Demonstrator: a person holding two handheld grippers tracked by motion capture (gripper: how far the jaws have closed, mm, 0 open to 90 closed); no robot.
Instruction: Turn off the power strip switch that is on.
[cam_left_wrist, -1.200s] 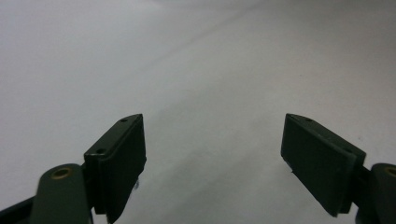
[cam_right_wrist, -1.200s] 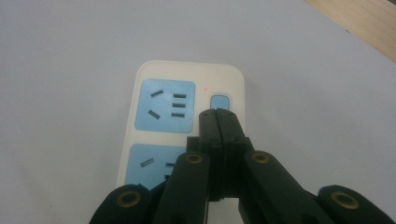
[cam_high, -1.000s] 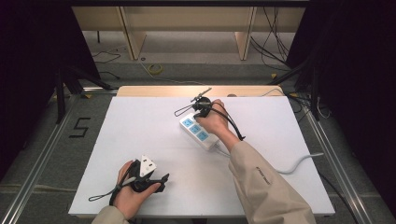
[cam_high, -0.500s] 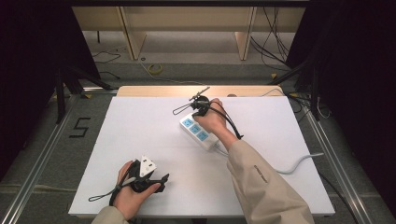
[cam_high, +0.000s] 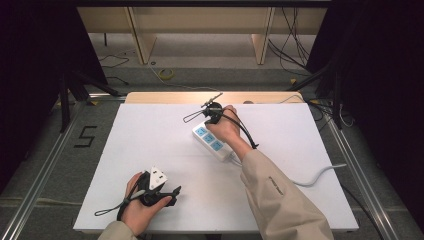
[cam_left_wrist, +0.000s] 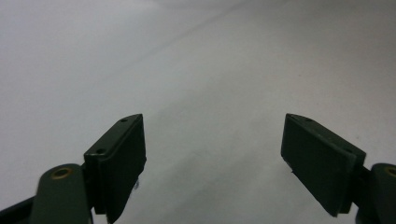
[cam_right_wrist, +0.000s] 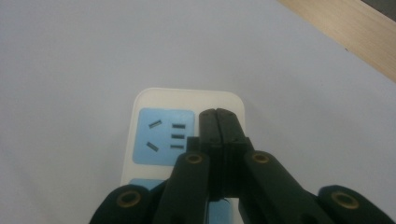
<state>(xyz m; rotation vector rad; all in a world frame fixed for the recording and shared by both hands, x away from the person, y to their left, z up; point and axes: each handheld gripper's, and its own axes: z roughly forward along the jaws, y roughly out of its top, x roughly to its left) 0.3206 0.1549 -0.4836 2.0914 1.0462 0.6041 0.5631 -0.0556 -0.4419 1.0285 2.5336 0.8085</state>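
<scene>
A white power strip (cam_high: 212, 141) with blue socket faces lies slantwise on the white table top (cam_high: 150, 135), right of the middle. My right gripper (cam_high: 210, 120) is held over its far end. In the right gripper view the jaws (cam_right_wrist: 219, 119) are shut together with nothing between them, tips just right of the end socket (cam_right_wrist: 163, 135) of the strip (cam_right_wrist: 187, 98); whether they touch it I cannot tell. My left gripper (cam_high: 172, 192) rests at the near left of the table, pointing right. Its jaws (cam_left_wrist: 214, 119) stand wide open over bare table.
The strip's pale cable (cam_high: 320, 175) curves off the table's right edge. A wooden strip (cam_high: 165, 97) borders the far edge. Beyond it are the floor, loose cables (cam_high: 165, 75) and shelf legs. Dark curtains stand on both sides.
</scene>
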